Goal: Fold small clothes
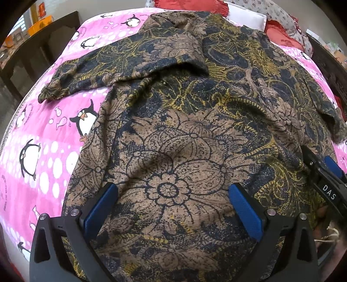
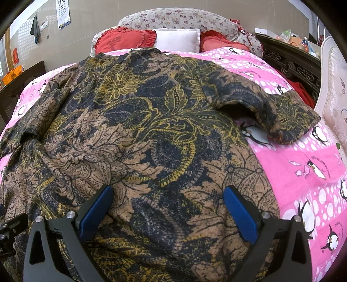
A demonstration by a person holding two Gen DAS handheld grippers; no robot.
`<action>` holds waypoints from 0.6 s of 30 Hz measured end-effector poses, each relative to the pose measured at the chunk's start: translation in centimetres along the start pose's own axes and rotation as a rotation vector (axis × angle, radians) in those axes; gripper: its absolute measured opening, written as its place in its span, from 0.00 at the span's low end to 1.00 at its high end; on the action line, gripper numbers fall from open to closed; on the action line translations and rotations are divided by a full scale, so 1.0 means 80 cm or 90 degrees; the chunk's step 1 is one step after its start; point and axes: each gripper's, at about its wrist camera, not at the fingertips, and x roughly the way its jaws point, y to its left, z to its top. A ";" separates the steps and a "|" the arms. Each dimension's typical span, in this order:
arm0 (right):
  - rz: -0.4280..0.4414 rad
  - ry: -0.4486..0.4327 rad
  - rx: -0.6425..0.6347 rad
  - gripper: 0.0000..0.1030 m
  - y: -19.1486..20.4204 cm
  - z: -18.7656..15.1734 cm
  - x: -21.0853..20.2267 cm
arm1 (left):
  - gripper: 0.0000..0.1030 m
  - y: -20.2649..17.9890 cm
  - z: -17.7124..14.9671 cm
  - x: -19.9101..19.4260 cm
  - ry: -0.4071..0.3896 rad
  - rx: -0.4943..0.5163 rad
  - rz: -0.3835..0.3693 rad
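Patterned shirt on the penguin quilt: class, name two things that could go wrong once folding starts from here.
1. The patterned shirt lies rumpled, and its left sleeve is already doubled over; folding now may lock creases in.
2. Both grippers, left and right, are open above mid-fabric, so closing there could also pinch the penguin quilt beneath.

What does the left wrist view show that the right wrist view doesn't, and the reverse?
Only the left wrist view shows the shirt's left sleeve laid out whole, and the right gripper entering from the side. Only the right wrist view shows the right sleeve whole, the wall chart and a hanging cloth. Both show the patterned shirt spread on the pink penguin blanket, red pillows, and open fingers above the fabric.
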 end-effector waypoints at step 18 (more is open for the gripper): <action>0.001 0.000 0.000 1.00 0.000 -0.001 0.000 | 0.86 0.007 -0.005 -0.006 -0.024 0.003 -0.013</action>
